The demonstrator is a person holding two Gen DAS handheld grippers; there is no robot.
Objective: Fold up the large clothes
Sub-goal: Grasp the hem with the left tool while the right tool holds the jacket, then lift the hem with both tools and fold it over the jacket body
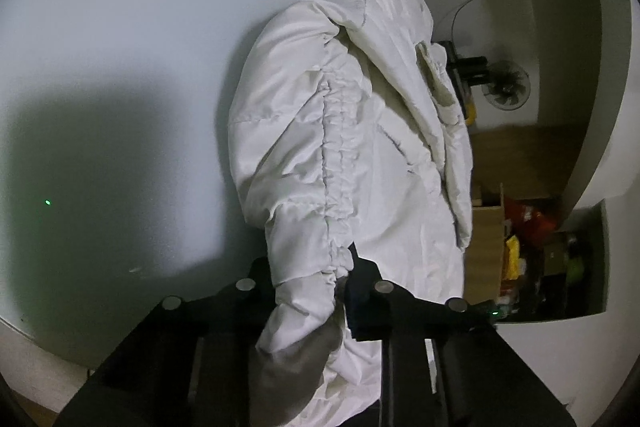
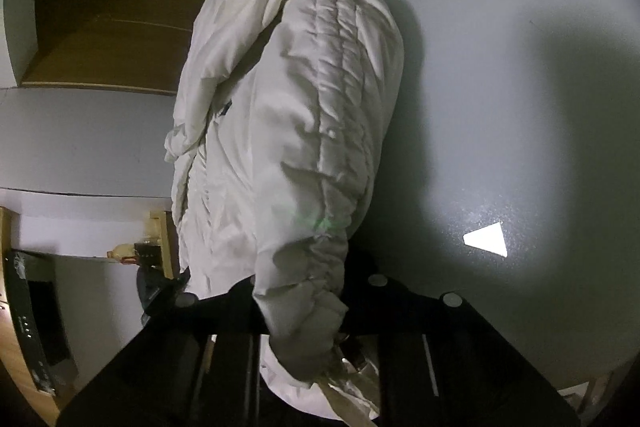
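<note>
A white puffer jacket (image 1: 344,131) hangs lifted in front of a pale grey table top (image 1: 120,47), its quilted sleeve seam running down into my left gripper (image 1: 320,283). The left gripper is shut on the jacket near the sleeve and shoulder. In the right wrist view the same jacket (image 2: 304,115) hangs down into my right gripper (image 2: 312,291), which is shut on its other sleeve and side. The jacket's bunched fabric covers the fingertips of both grippers. The grey table top (image 2: 520,67) lies behind the jacket.
A fan (image 1: 506,85) and a wooden shelf with colourful packets (image 1: 524,227) stand at the right in the left wrist view. A brown cardboard box (image 2: 104,39) and a black device (image 2: 28,323) are at the left in the right wrist view. A white triangle mark (image 2: 486,239) sits on the table.
</note>
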